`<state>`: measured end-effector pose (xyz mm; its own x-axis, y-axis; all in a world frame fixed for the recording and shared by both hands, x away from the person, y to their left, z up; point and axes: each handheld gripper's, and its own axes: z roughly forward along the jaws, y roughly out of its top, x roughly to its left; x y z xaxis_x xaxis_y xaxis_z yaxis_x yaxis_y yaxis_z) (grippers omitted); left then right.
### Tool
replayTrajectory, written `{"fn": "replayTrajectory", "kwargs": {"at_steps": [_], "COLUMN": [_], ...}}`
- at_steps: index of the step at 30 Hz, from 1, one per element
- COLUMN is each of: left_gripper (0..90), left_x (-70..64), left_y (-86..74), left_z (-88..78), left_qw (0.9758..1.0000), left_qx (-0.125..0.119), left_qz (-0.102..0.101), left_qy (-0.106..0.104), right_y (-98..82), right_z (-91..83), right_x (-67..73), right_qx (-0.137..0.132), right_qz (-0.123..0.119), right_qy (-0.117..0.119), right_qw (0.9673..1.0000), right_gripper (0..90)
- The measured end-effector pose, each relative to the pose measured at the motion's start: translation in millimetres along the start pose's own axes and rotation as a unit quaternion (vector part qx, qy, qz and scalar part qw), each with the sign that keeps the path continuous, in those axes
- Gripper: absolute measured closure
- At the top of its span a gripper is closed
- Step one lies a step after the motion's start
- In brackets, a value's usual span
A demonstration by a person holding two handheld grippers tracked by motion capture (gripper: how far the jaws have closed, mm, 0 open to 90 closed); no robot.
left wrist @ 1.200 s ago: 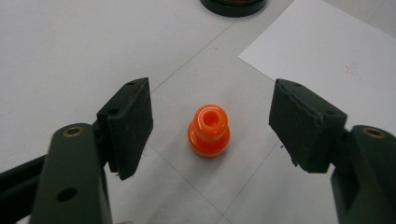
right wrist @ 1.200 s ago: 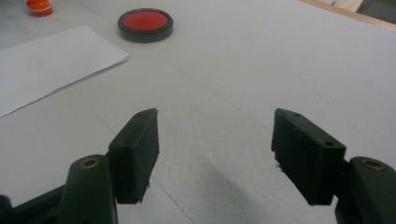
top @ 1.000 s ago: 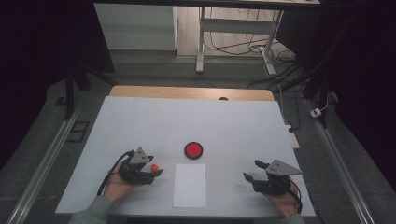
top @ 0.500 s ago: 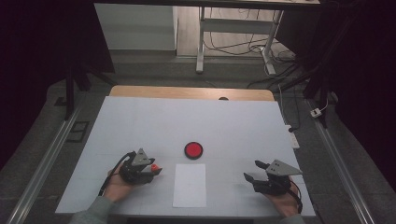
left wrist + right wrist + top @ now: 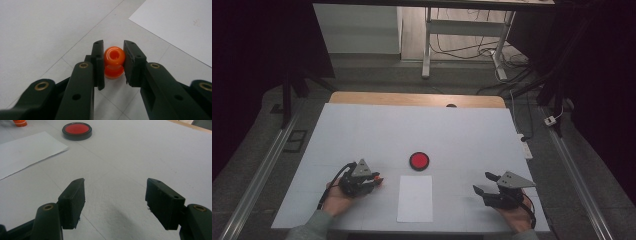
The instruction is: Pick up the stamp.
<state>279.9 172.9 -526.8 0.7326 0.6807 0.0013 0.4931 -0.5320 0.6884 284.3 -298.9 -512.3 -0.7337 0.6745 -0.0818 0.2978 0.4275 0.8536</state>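
Item in hand: the left tool (image 5: 379, 180), whose jaws have just been closing, is now pinching a small glossy orange plastic stamp with a rounded knob top (image 5: 114, 62), which is standing upright on the worktop (image 5: 362, 130) at about seven o'clock from the round red ink pad in its black rim (image 5: 419, 160). The right tool (image 5: 484, 183) is resting with its jaws spread and nothing between them, at four o'clock from the pad. A blank white paper sheet (image 5: 415, 198) is lying just below the pad, at six o'clock. Judged step: securing the stamp; the next move is probably calling for a lift toward the pad while keeping it upright. Surroundings: pale grey worktop with a wooden far edge, dark room, metal frame legs (image 5: 427, 45) and loose cables (image 5: 462, 47) on the floor beyond.
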Motion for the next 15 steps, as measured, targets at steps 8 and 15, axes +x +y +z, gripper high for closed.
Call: {"fn": "replayTrajectory", "kwargs": {"at_steps": [8, 15], "left_gripper": [72.4, 72.4], "left_x": [2.0, 4.0], "left_y": [-0.4, -1.0], "left_z": [-3.0, -6.8], "left_qw": [0.9999, 0.9995], "left_qx": [-0.01, -0.024], "left_qz": [-0.01, -0.02], "left_qy": [0.001, -0.004], "right_y": [-0.2, 0.0], "right_z": [0.0, -0.4], "right_x": [0.0, -0.3], "right_qx": [0.002, -0.001], "right_qz": [0.001, 0.001], "right_qy": [-0.002, -0.003], "right_qw": [1.0, 1.0], "right_gripper": [31.8, 32.0]}}
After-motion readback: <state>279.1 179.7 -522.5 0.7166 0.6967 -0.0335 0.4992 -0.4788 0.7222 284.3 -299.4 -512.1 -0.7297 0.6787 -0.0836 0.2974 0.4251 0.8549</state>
